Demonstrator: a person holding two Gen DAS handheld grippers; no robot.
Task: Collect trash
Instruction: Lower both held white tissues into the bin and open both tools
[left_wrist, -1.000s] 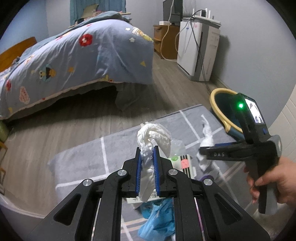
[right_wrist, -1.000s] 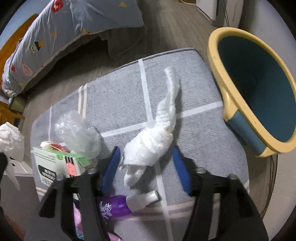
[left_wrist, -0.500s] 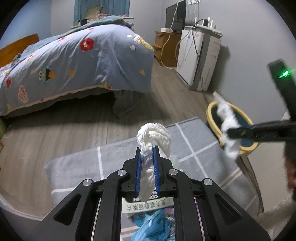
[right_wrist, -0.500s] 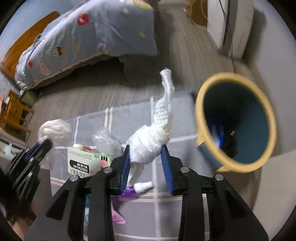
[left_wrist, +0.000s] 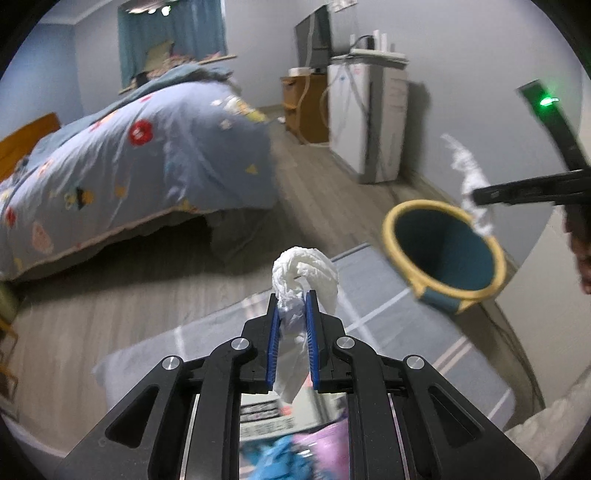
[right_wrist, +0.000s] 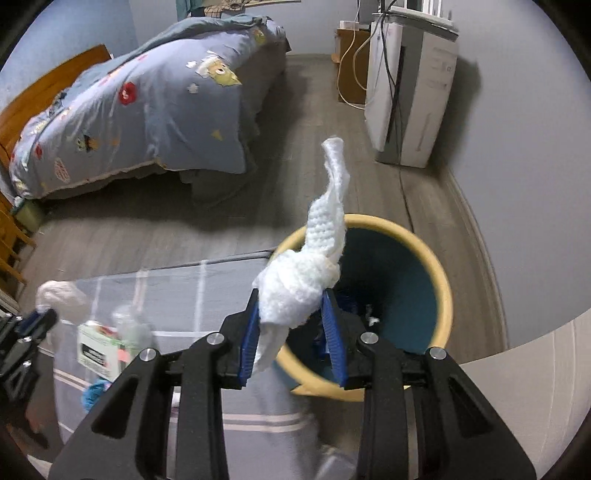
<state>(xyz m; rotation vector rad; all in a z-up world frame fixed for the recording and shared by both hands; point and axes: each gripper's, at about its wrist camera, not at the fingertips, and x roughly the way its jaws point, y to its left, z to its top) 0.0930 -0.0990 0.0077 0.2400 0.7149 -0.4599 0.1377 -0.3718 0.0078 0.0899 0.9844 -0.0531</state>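
On the left, over the grey rug (left_wrist: 373, 314), the left gripper (left_wrist: 291, 317) clamps a crumpled tissue (left_wrist: 304, 273) between closed blue pads. Below it lies blurred litter, apparently a carton (right_wrist: 98, 347). To the right, the right gripper (right_wrist: 291, 325) grips a twisted wipe (right_wrist: 306, 284) above the yellow-rimmed bin (right_wrist: 439, 280).
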